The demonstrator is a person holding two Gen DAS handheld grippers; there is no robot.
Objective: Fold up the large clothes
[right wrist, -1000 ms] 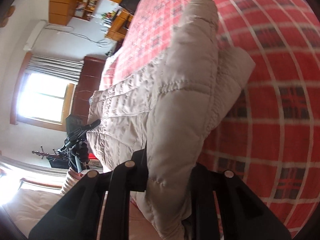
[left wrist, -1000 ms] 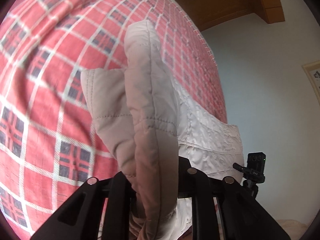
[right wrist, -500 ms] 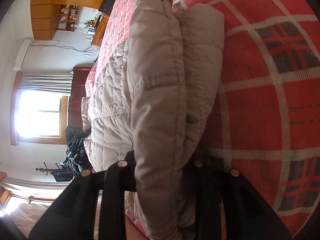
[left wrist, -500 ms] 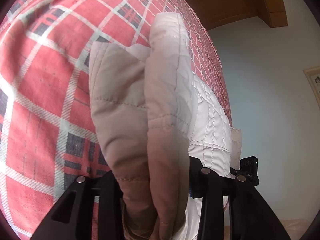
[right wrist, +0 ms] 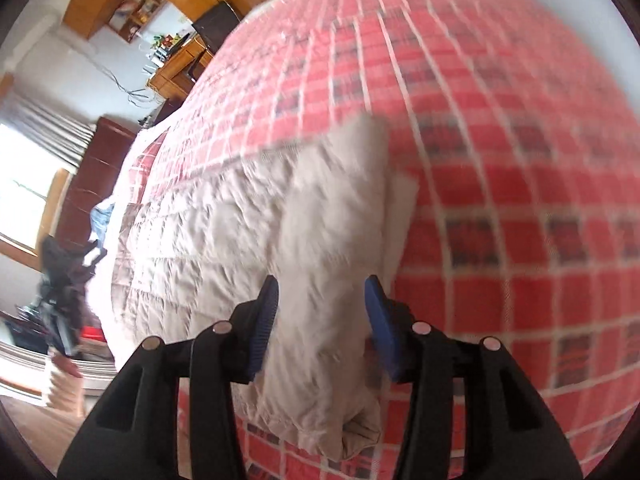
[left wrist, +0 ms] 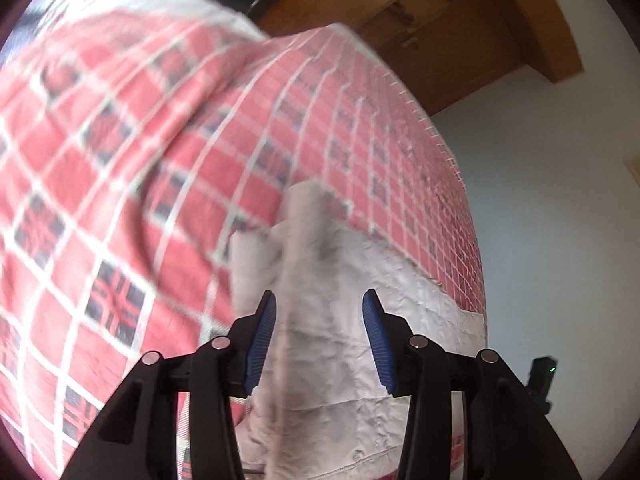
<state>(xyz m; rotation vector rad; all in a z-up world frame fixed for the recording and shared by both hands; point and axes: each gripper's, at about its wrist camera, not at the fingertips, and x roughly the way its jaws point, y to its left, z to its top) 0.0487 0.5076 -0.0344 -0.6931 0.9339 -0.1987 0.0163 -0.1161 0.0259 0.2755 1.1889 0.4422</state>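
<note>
We hold both the left gripper (left wrist: 319, 310) and the right gripper (right wrist: 322, 296) with jaws spread, gripping nothing, at lower centre above the beige quilted jacket (right wrist: 224, 248) lying on the red plaid bed (right wrist: 500, 160).

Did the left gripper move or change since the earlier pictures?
Yes. The left gripper has opened, let go of the beige quilted jacket and drawn back from the red plaid bedcover.

The left gripper (left wrist: 319, 304) hangs with its blue-padded jaws spread apart, nothing between them, above a pale quilted jacket (left wrist: 352, 360). The jacket lies on a red plaid bedspread (left wrist: 160, 152), along the bedspread's edge nearest the white wall (left wrist: 552, 220). Wooden cabinets (left wrist: 460, 32) stand past the bedspread's far edge; the picture is blurred.
</note>
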